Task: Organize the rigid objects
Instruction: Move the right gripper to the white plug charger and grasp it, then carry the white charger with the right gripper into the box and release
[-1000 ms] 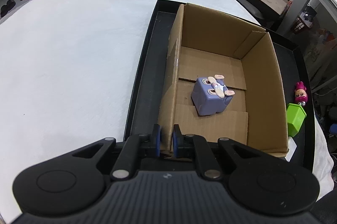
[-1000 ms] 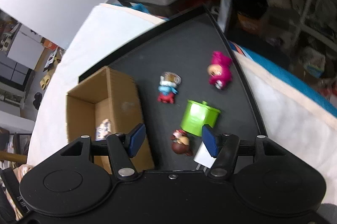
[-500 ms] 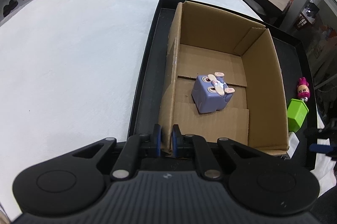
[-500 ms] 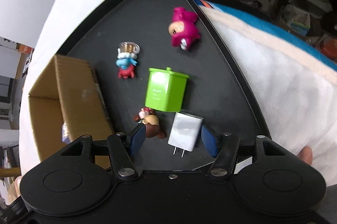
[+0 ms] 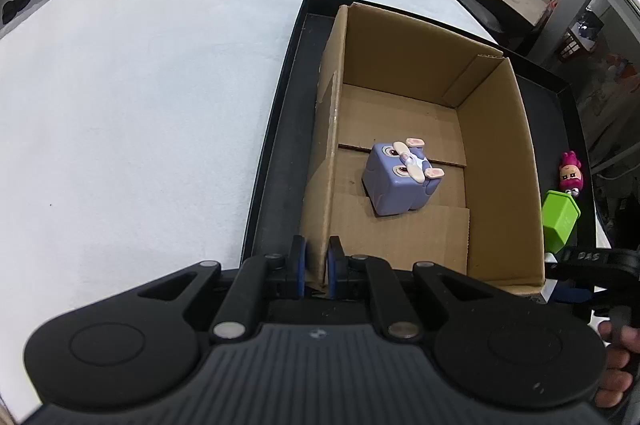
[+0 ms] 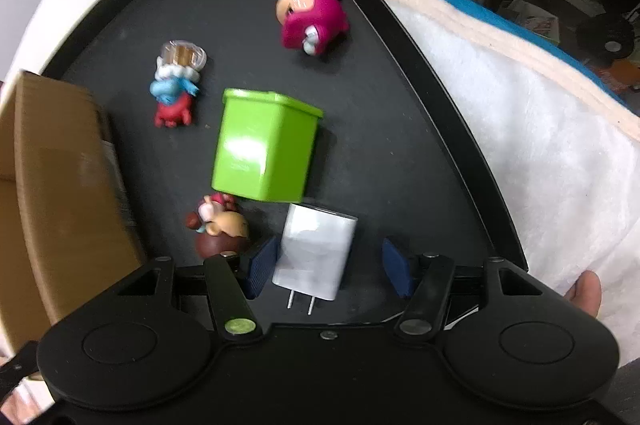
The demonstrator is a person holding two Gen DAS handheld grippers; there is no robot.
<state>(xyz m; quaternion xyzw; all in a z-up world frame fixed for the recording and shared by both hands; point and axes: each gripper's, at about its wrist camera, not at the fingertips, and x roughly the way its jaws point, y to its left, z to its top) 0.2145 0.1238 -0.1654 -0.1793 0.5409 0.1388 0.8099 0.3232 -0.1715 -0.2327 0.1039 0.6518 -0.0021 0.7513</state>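
While left gripper (image 5: 317, 265) is clamping the cardboard box (image 5: 424, 161) wall:
Right gripper (image 6: 326, 267) jaws are closing around white charger (image 6: 316, 257), not yet gripping.

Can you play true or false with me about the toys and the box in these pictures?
1. A purple cube toy lies inside the cardboard box. True.
2. The left gripper is wide open. False: it is shut on the box's wall.
3. The white charger sits between the right gripper's fingers. True, and the jaws are closing, though one pad is not yet on it.
4. The green box is inside the cardboard box. False: it is on the black tray.
5. The pink toy lies on the tray. True.
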